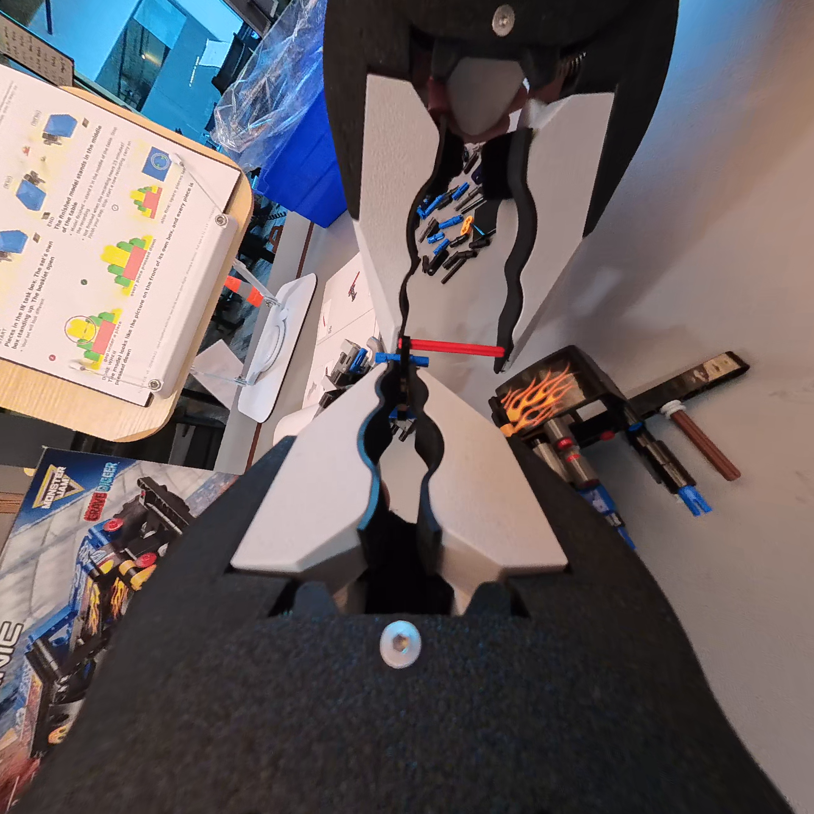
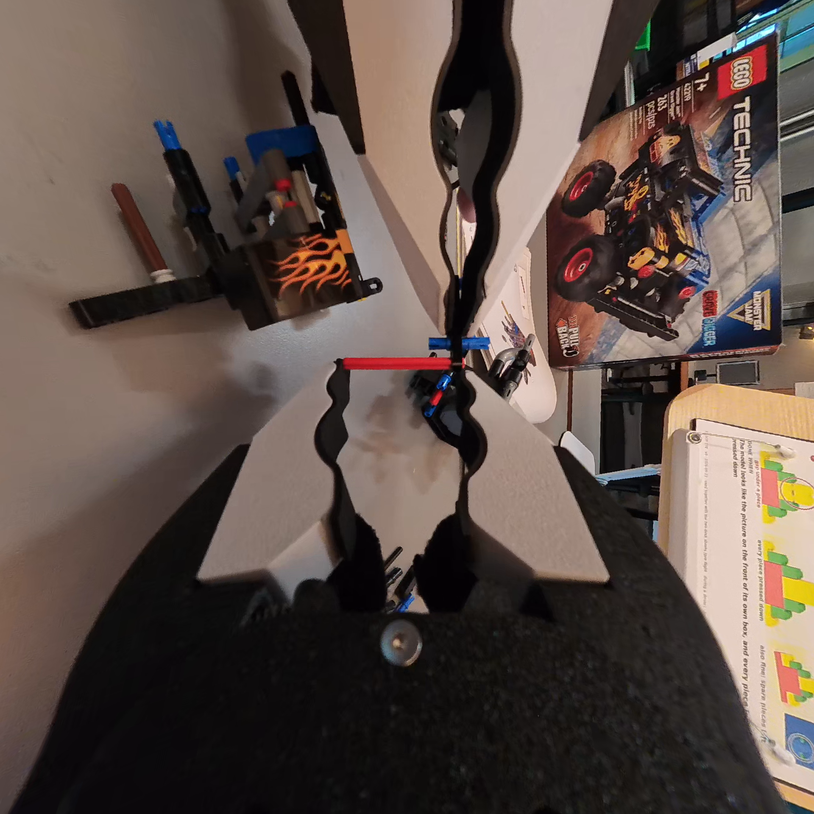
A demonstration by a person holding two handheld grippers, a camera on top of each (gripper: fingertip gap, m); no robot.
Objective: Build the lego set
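Note:
My left gripper (image 1: 401,374) is shut on a thin black piece with a blue pin (image 1: 407,360) through it. In the right wrist view the left gripper (image 2: 456,328) comes in from the top, and the blue pin (image 2: 459,343) shows there too. My right gripper (image 2: 398,368) holds a red axle (image 2: 396,364) end to end between its fingertips. In the left wrist view the right gripper (image 1: 453,354) reaches in from the top. One end of the red axle (image 1: 453,348) meets the black piece. Both are held above the table.
The part-built black model with a flame sticker (image 1: 542,401) (image 2: 304,273) lies on the white table with a brown axle (image 1: 704,445) sticking out. There are also loose black and blue pins (image 1: 453,229), a small grey-black subassembly (image 2: 511,365), the set's box (image 2: 660,198), an instruction sheet on a stand (image 1: 101,233) and a blue bin (image 1: 304,167). The tips of both grippers are at nearly the same place.

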